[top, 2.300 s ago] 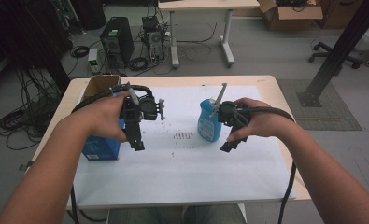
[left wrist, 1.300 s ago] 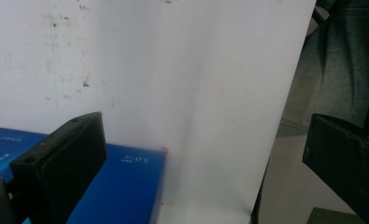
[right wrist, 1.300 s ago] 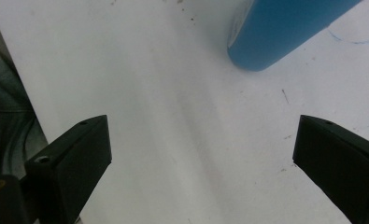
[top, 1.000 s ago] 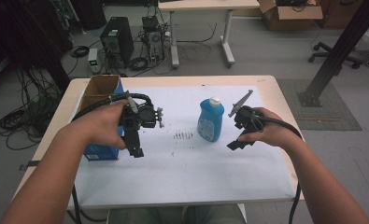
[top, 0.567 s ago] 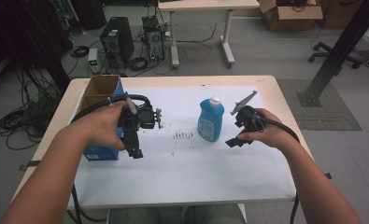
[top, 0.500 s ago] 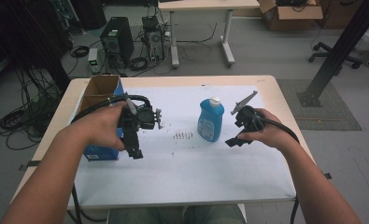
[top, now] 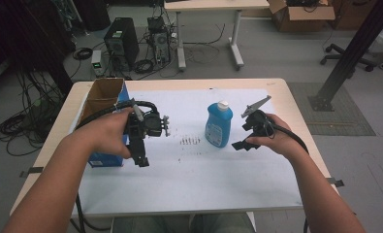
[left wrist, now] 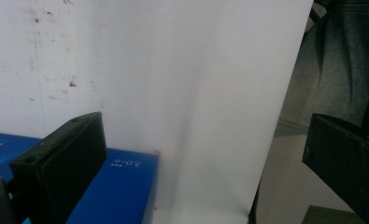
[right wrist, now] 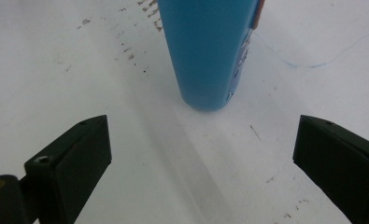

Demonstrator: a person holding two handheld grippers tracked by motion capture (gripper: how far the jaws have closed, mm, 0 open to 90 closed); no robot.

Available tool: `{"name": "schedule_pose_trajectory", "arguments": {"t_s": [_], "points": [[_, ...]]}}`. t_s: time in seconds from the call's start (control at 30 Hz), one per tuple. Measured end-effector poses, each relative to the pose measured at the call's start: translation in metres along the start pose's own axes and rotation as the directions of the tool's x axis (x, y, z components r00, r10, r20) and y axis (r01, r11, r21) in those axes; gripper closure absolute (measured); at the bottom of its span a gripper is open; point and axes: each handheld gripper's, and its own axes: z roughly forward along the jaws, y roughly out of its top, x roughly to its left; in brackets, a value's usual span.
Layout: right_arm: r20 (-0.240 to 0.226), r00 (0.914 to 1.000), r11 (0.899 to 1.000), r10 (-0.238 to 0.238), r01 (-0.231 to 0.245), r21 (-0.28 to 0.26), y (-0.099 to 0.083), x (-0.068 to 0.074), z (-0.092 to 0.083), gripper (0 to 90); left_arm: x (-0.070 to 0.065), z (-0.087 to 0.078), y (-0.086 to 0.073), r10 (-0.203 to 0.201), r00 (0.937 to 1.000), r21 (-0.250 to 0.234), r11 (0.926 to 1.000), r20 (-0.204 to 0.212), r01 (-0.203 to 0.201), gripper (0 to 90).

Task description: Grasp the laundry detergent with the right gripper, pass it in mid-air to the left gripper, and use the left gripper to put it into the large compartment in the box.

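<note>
Bottle: blue bottle — upright, rigid, likely slick; grasp its mid-body.
Right gripper: beside bottle, jaws spread, empty.
Left gripper: well left of bottle — agape, empty.

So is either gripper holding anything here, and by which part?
Nothing is held. The right gripper is open short of the blue bottle; the left gripper is open too.

one overhead view, two gripper close-ups
</note>
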Motion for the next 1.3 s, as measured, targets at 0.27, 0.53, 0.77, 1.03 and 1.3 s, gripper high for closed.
{"name": "schedule_pose_trajectory", "arguments": {"t_s": [0.27, 0.53, 0.77, 1.03, 1.3], "points": [[-0.006, 0.9997, 0.999, 0.023, -0.023, -0.037, -0.003, -0.002, 0.007, 4.3, 0.0, 0.002, 0.003, 0.006, 1.0, 0.005, 1.0, 0.001, -0.006, 0.2], [-0.019, 0.9992, 0.997, 0.036, -0.037, -0.073, -0.003, -0.003, 0.012, 4.0, 0.0, 0.006, 0.002, 0.003, 1.0, 0.009, 1.0, 0.002, -0.003, 0.2], [-0.018, 0.9991, 0.995, 0.039, -0.04, -0.087, -0.001, -0.002, 0.017, 3.9, 0.0, 0.007, 0.001, 0.001, 1.0, 0.011, 0.9999, 0.005, -0.001, 0.2], [-0.015, 0.9986, 0.992, 0.051, -0.052, -0.119, 0.004, 0.0, 0.026, 3.4, -0.001, 0.009, -0.003, -0.003, 1.0, 0.008, 1.0, 0.008, 0.003, 0.2], [0.001, 0.9976, 0.988, 0.069, -0.068, -0.141, 0.006, -0.001, 0.033, 2.8, -0.001, 0.012, -0.006, -0.007, 0.9999, 0.007, 1.0, 0.013, 0.007, 0.2]]}}
